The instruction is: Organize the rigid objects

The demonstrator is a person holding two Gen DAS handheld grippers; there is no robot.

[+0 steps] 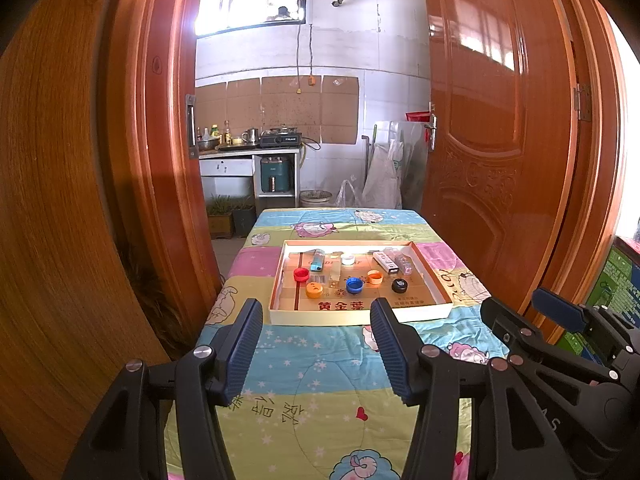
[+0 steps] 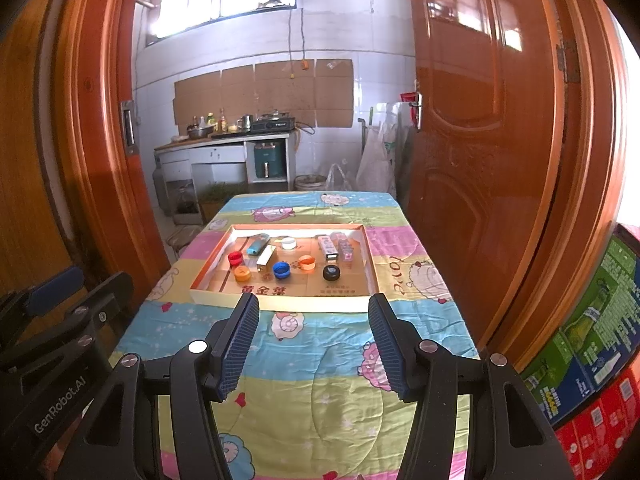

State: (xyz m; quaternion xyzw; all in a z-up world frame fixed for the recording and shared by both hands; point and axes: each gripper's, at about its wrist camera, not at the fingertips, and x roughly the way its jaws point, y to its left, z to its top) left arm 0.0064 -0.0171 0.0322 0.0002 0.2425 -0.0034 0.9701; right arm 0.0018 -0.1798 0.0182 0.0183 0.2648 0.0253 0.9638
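A shallow cardboard tray (image 1: 430,312) (image 2: 280,303) lies on the quilt-covered table (image 1: 320,360) (image 2: 320,360). In it are a red cap (image 1: 301,274) (image 2: 235,257), two orange caps (image 1: 314,290) (image 1: 375,277), a blue cap (image 1: 354,285) (image 2: 281,270), a white cap (image 1: 347,259), a black cap (image 1: 399,285) (image 2: 331,272), a blue lighter (image 1: 317,260) (image 2: 257,245) and small boxes (image 1: 387,262) (image 2: 329,247). My left gripper (image 1: 316,312) and right gripper (image 2: 314,308) are both open and empty, held above the table in front of the tray.
Orange wooden door frames stand to the left (image 1: 168,140) and an open door to the right (image 1: 500,140) of the table. Behind is a kitchen counter (image 1: 248,152) with a stove. Printed cartons (image 2: 592,340) are stacked at the right.
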